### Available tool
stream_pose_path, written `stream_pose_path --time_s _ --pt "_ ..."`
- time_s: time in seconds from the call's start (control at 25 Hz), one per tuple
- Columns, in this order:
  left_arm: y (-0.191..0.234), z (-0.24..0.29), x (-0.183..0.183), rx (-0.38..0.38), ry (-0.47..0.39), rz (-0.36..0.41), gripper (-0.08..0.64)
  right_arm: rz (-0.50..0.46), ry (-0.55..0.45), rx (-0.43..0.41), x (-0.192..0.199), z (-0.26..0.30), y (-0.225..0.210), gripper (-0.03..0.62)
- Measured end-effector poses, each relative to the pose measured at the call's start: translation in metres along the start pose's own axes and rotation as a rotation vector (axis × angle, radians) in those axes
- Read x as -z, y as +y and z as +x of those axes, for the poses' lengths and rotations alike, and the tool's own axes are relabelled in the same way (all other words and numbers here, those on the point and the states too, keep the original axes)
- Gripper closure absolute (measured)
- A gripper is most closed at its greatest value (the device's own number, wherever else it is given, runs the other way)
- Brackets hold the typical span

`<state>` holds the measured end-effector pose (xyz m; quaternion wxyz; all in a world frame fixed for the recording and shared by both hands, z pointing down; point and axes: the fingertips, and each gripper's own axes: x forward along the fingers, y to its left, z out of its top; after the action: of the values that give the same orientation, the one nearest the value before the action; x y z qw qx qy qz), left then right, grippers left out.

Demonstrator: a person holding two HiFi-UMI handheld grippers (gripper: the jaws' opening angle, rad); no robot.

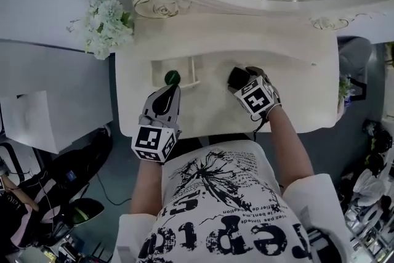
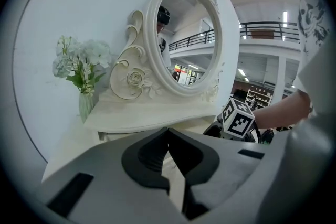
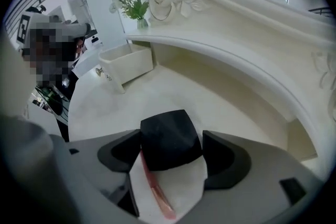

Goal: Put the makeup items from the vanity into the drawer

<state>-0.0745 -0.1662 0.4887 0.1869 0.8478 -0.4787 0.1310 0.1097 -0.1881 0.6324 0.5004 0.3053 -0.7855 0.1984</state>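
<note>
A black square compact (image 3: 170, 147) lies on the white vanity top (image 1: 289, 95), right of centre. My right gripper (image 3: 172, 139) points steeply down over it, jaws wide open, and the compact sits between the fingers without being lifted. In the head view the compact (image 1: 234, 74) shows just beyond the right gripper (image 1: 241, 84). Under the right jaws a thin pink stick (image 3: 157, 196) rests on the top. The small open drawer (image 1: 161, 68) holds a green item (image 1: 172, 77). My left gripper (image 1: 171, 90) hovers just in front of the drawer, shut and empty; its fingertips meet in the left gripper view (image 2: 168, 134).
An oval mirror (image 2: 184, 34) in a carved frame stands on a raised shelf at the back. A vase of white flowers (image 1: 106, 24) is at the back left, behind the drawer (image 3: 128, 63). Dark bags (image 1: 74, 175) lie on the floor to the left.
</note>
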Motion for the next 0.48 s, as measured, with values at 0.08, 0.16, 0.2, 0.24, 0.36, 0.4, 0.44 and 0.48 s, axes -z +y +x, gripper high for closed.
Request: stream_pose_path --time_s 0.08,0.16,0.2,0.24,0.36,0.4,0.44,0.48 --pt "0.001 0.0 0.001 -0.006 -0.003 0.0 0.54 -0.002 0.01 -0.014 -0.002 0.002 -0.001 0.233" --pt "0.0 -0.001 0.0 -0.012 -0.008 0.002 0.54 -0.011 0.023 -0.017 -0.002 0.003 -0.001 0.233" --pt "0.0 -0.002 0.0 -0.013 -0.011 0.002 0.54 -0.015 0.028 -0.018 -0.002 0.003 -0.001 0.233" --pt "-0.001 -0.003 -0.001 -0.014 -0.013 0.003 0.54 -0.017 0.033 -0.019 -0.001 0.002 0.0 0.233" --pt "-0.001 -0.006 -0.004 -0.018 -0.021 0.009 0.54 -0.005 0.027 -0.022 0.0 -0.001 0.001 0.233" --pt "0.0 -0.007 -0.005 -0.021 -0.024 0.011 0.54 0.009 0.014 -0.021 -0.001 -0.004 0.002 0.233" --pt "0.0 -0.009 -0.007 -0.023 -0.027 0.01 0.54 0.028 0.0 -0.019 -0.003 -0.007 0.003 0.235" --pt "0.001 -0.012 -0.008 -0.025 -0.031 0.009 0.54 0.048 -0.015 -0.015 -0.006 -0.012 0.004 0.235"
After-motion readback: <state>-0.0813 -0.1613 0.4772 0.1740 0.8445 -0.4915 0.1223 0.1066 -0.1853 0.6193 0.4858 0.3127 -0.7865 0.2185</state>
